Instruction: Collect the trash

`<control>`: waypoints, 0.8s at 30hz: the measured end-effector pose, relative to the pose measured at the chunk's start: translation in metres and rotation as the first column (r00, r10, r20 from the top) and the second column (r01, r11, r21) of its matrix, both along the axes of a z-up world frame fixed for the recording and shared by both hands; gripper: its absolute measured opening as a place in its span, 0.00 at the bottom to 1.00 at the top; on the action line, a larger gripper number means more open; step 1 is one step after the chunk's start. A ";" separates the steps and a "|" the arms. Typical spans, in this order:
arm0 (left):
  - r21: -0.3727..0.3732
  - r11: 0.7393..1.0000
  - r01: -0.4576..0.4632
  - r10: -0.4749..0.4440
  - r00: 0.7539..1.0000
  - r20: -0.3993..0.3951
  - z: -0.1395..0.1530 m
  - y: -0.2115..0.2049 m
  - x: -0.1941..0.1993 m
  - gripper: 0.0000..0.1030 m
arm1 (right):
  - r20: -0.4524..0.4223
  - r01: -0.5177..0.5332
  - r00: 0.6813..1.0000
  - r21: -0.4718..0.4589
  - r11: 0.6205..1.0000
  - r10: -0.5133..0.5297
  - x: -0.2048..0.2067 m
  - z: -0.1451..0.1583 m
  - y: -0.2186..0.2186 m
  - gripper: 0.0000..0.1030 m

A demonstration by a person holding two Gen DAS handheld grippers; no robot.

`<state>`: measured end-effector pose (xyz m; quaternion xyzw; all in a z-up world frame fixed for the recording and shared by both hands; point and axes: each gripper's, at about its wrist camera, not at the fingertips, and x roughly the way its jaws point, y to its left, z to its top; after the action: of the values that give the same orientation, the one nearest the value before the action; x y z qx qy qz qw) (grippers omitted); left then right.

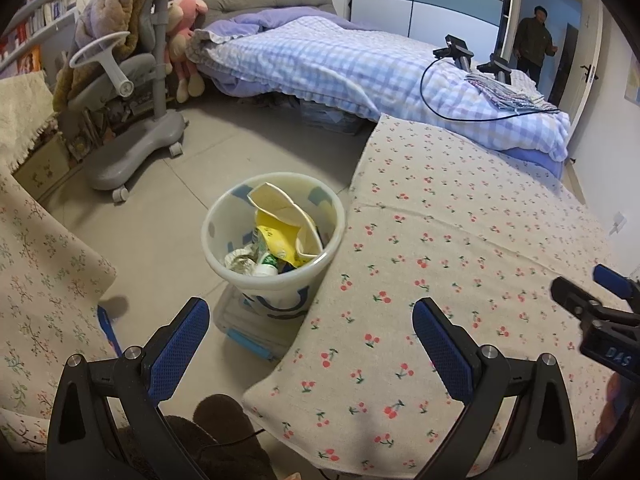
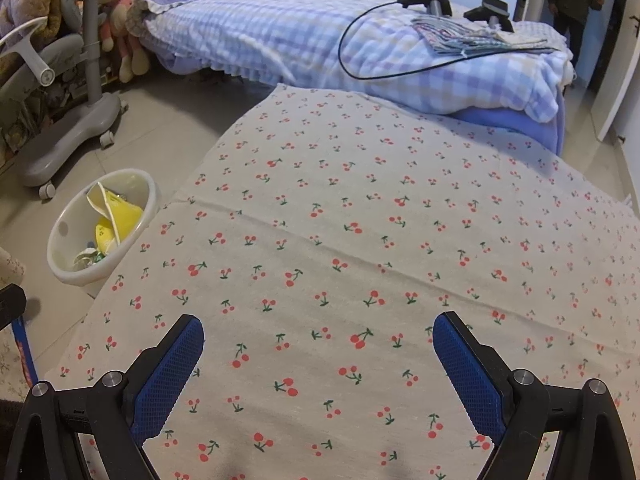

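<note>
At the far left a grey chair (image 1: 120, 112) stands on the floor, well apart from the work. Just right of it, on the floor against the left edge of the cherry-print tablecloth (image 1: 460, 240), sits the white trash bin (image 1: 276, 276), upright and already holding crumpled yellow packaging (image 1: 284, 236) and a green-labelled bottle (image 1: 266, 264).

The left gripper (image 1: 311, 334) hovers with its 2 blue pads spread wide, nothing between them; it straddles the tablecloth's left edge, so the bin lies straight ahead and slightly left of it, near. The right gripper (image 2: 319, 346) is likewise wide open and empty, held over the middle of the tablecloth; from it the bin lies well off to the left, beyond the edge (its rim just shows past the cloth).

The tablecloth shows no loose trash in either view, so collection looks largely done, or the remaining pieces lie out of sight. If anything more goes in, the left gripper is clearly the nearer one, with the bin's mouth open upward below and ahead of it.

Beyond the tablecloth's far edge is a bed (image 2: 320, 40) with a black cable (image 2: 360, 40); a person (image 1: 534, 40) stands in the doorway at far right.
</note>
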<state>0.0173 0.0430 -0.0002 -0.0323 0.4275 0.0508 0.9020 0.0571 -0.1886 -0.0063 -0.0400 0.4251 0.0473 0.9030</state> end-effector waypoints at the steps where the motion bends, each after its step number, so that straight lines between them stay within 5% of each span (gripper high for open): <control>1: -0.004 1.000 -0.005 0.005 1.000 -0.007 -0.001 0.001 0.001 0.99 | -0.002 0.003 1.000 0.005 1.000 -0.003 0.000 0.001 -0.001 0.93; 24: 0.006 1.000 0.012 -0.012 1.000 0.007 0.001 -0.011 0.000 0.99 | 0.061 0.007 0.998 0.020 1.000 -0.008 -0.010 0.023 -0.017 0.93</control>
<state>0.0172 0.0318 0.0009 -0.0275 0.4243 0.0466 0.9039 0.0467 -0.2057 0.0163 -0.0308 0.3971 0.0468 0.9161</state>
